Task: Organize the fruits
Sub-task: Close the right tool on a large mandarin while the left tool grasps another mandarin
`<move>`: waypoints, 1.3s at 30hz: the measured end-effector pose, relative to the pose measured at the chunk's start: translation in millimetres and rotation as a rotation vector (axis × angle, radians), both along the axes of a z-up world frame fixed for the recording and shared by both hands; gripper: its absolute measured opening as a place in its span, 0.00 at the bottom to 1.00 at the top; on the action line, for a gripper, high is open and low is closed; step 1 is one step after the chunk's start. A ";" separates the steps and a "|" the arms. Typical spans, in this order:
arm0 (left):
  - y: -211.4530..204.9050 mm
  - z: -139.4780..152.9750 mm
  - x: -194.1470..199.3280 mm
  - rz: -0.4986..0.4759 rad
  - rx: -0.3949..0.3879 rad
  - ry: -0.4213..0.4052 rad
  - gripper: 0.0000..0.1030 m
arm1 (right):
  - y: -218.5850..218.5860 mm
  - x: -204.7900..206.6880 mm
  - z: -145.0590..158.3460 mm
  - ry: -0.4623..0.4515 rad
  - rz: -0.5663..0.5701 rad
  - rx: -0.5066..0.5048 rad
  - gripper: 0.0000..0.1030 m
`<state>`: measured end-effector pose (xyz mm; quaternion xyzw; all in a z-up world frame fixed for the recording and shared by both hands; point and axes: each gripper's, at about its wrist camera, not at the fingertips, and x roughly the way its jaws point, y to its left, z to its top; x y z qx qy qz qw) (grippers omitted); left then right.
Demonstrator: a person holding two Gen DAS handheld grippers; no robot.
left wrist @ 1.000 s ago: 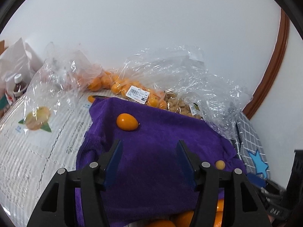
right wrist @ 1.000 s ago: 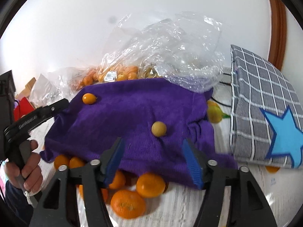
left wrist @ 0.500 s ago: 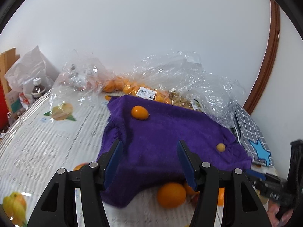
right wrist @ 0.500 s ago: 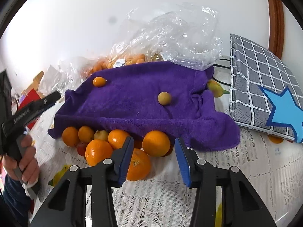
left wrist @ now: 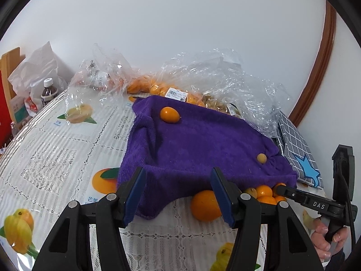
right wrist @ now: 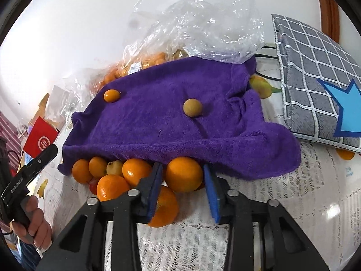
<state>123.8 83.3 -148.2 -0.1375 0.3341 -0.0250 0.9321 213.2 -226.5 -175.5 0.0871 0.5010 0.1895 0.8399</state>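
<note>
Right wrist view: right gripper [right wrist: 182,188], jaws narrowed around but not gripping an orange [right wrist: 183,174] at the purple towel [right wrist: 158,124] edge. Left gripper [left wrist: 177,194] wide, empty. Sorting barely begun.

On towel [right wrist: 158,122]: kumquat [right wrist: 111,95] far left, small round fruit [right wrist: 192,107] right.
Before towel's near edge: pile of oranges [right wrist: 135,176].
Behind towel: plastic bags [right wrist: 198,29].
Right of towel: cushion [right wrist: 315,79].

Heaped oranges [right wrist: 135,176] at the purple towel's [right wrist: 158,124] near edge, perhaps partly beneath it
</note>
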 end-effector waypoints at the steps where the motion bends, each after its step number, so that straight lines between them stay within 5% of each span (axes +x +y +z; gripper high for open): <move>1: -0.3 0.0 0.3 -0.001 0.001 0.001 0.56 | -1.4 -1.5 0.5 -0.003 -0.004 0.002 0.35; 9: 8.8 -2.7 3.0 0.020 -0.039 0.024 0.56 | -27.1 -21.8 18.5 -0.106 -0.090 -0.038 0.35; 17: 19.5 -7.5 5.2 0.031 -0.112 0.051 0.56 | -22.9 -17.7 2.6 -0.043 -0.087 -0.132 0.35; 21: 11.2 -8.2 5.5 -0.054 -0.141 0.059 0.56 | -16.0 -18.2 -2.3 -0.040 -0.064 -0.174 0.34; 28: -25.2 -12.4 5.9 -0.201 -0.053 0.093 0.56 | -21.8 -23.4 3.4 -0.073 -0.083 -0.156 0.34; 39: -33.8 -26.4 17.4 -0.202 -0.013 0.180 0.56 | -31.9 -26.8 12.2 -0.100 -0.111 -0.110 0.34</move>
